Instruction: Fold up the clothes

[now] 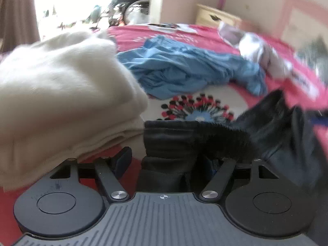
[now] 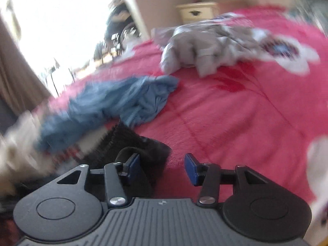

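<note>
Looking along both tools, I see my left gripper (image 1: 170,160) spread apart with the black garment (image 1: 205,141) lying loosely between its fingers on the pink bedspread (image 2: 235,119), and my right gripper (image 2: 162,164) released, the garment beside its left pad.

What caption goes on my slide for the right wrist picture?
Open right hand-held gripper over a pink blanket, beside black clothing, with blue and grey clothes beyond.
</note>
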`<state>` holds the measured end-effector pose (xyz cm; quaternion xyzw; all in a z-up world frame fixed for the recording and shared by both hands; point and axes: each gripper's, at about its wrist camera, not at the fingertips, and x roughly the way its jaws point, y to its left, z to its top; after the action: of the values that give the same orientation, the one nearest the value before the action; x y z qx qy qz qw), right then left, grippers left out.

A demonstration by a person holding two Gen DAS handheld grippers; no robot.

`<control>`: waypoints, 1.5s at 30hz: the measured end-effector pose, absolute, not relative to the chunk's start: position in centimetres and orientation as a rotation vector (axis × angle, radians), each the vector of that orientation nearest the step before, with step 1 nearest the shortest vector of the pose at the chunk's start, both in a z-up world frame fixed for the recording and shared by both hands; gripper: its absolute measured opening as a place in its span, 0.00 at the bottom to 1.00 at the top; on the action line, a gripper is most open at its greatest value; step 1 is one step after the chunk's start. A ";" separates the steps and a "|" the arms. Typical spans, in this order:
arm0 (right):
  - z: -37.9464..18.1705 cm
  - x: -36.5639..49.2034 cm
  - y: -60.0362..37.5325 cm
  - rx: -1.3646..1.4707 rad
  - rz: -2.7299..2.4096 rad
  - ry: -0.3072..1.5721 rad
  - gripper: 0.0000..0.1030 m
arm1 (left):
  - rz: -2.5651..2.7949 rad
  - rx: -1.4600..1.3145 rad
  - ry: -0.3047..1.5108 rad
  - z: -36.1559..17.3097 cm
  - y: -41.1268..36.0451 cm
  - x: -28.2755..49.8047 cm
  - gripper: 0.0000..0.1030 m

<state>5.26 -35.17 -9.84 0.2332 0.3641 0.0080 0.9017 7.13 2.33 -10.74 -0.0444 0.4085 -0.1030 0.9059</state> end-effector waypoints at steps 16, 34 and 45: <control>-5.1 -7.4 -30.0 0.566 0.358 0.817 0.50 | -0.237 -0.619 1.008 -8.9 6.9 7.7 0.71; 2.5 -14.9 -25.4 0.000 0.385 0.658 0.39 | -0.545 -0.054 1.019 -5.7 6.5 -10.9 0.71; -6.2 -15.9 -20.7 0.405 0.608 1.136 0.39 | -0.767 -0.037 1.253 -10.8 3.1 -16.4 0.65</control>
<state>-15.91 -20.72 -6.20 0.1874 0.5259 0.2813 0.7805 -16.36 3.08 -10.76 -0.0170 0.5717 -0.3499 0.7419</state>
